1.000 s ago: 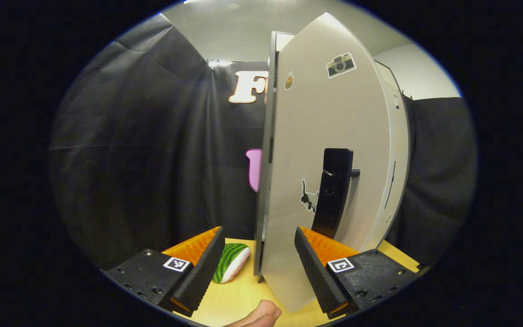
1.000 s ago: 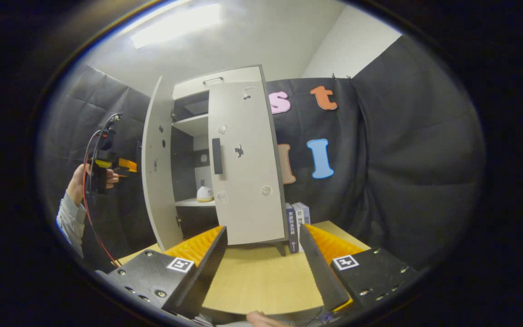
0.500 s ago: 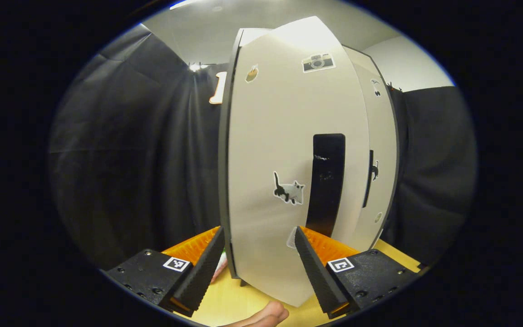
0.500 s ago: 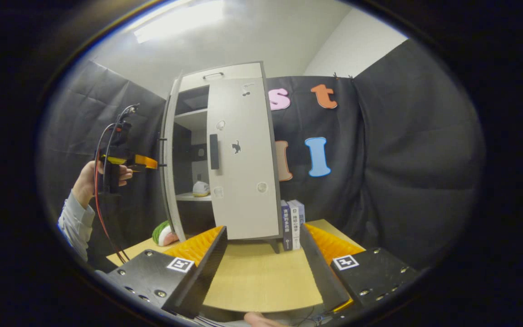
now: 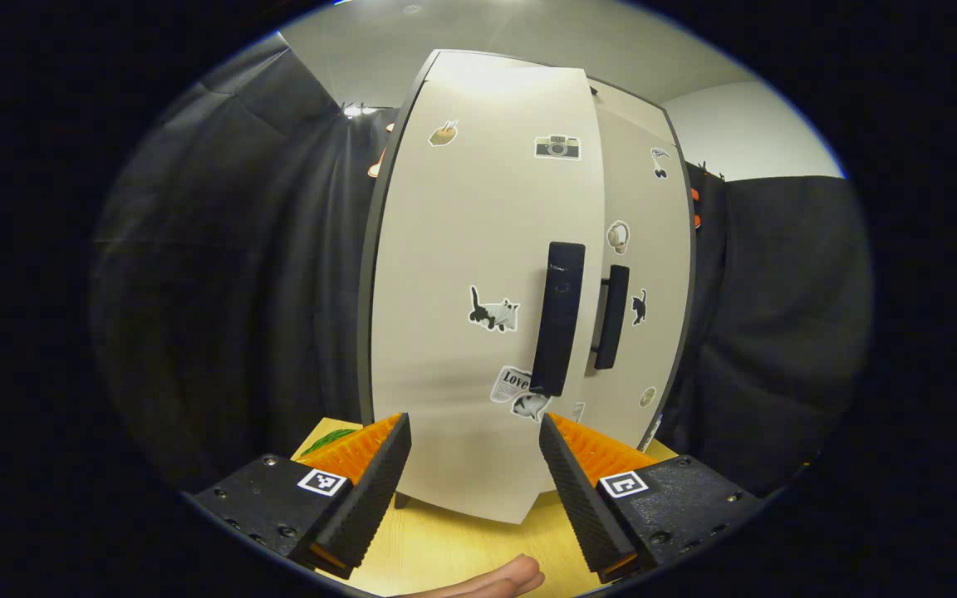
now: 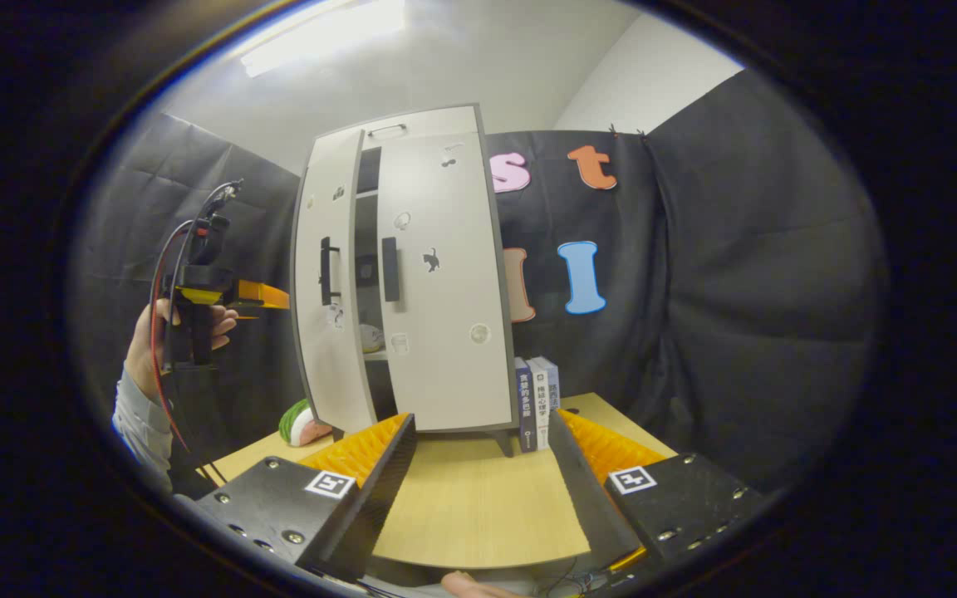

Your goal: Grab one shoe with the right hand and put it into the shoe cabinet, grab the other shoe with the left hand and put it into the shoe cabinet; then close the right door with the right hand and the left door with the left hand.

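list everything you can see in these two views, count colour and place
shoe cabinet: 1, pale grey, standing on the table
right door: 1, pale grey with stickers, shut
left door: 1, pale grey with stickers, almost shut, a gap left
door handles: 2, black, upright, one on each door
shoe: 1 seen, white, on a shelf behind the gap
books: 3, dark blue and white spines, upright beside the cabinet's right side
watermelon-slice toy: 1, green, white and pink, on the table by the left door
table: 1, light wood
left tongs: open, facing the left door
right tongs: open, over the table
hand: 1, holding the left tongs, grey sleeve
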Demonstrator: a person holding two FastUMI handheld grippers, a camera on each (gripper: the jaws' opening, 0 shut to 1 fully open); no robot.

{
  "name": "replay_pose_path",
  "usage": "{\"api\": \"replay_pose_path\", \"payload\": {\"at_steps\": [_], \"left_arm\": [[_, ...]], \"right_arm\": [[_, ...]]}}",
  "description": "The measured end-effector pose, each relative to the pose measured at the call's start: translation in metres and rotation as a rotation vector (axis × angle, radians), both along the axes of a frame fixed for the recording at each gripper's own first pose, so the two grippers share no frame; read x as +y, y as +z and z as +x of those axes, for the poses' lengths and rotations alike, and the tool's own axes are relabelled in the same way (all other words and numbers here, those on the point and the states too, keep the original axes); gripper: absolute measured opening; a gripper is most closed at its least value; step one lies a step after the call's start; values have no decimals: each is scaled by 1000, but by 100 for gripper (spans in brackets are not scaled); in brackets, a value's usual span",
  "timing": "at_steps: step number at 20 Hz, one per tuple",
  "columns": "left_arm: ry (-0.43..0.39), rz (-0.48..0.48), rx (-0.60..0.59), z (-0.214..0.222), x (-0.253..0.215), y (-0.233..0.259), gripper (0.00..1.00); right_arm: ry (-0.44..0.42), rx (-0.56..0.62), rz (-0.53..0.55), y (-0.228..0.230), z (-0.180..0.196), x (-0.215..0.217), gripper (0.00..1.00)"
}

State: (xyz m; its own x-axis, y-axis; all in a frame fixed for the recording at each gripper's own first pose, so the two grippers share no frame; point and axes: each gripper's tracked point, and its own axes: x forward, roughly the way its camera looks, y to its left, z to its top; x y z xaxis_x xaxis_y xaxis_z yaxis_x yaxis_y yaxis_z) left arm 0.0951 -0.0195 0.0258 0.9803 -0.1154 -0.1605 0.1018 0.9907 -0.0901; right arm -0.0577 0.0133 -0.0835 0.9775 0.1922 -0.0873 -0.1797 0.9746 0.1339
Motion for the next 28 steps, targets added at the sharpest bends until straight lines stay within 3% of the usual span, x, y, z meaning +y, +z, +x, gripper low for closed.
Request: {"api": "replay_pose_path", "payload": {"at_steps": [1,3,6,7,9,10,13,14,16,17,18,20,21,23,26,27,28], "left_arm": [[9,2,-7,-9,3,0,90],[21,5,-24,-25,8,0,95],[37,0,-31,-53,13,-7,90],[44,1,-31,-64,15,-11,95],[89,-11,-27,-84,25,-19,95],[115,-18,-19,-91,28,-23,95],[81,-20,3,-113,19,-28,91],[85,-7,4,-120,20,-28,95],[104,2,-14,-127,22,-21,95],[109,-1,-21,-126,21,-20,90],[114,-5,-27,-126,20,-18,95],[94,21,-27,-130,16,-17,90],[98,38,-33,-136,15,-15,95],[111,62,-63,-150,9,-8,95],[87,14,-80,-159,-5,-1,91],[76,8,-81,-162,-10,-2,95],[73,11,-83,-163,-12,-2,90]], "right_arm": [[5,-2,3,0,2,2,95],[4,0,16,-1,6,8,95],[6,-10,62,8,8,18,96],[12,-13,76,10,8,20,98],[24,-23,112,16,4,24,98],[39,-30,126,20,2,31,94],[34,-34,63,21,0,35,98],[24,-39,29,21,-2,35,98],[17,-57,-3,25,-3,42,98],[23,-57,-3,27,-1,47,94],[29,-56,2,32,1,53,98],[13,-66,15,45,7,57,98],[4,-74,18,51,9,59,98],[-2,-88,18,57,7,62,98],[3,-91,24,54,-1,64,98],[17,-88,39,55,-4,66,98],[34,-74,75,53,-8,70,98]]}}
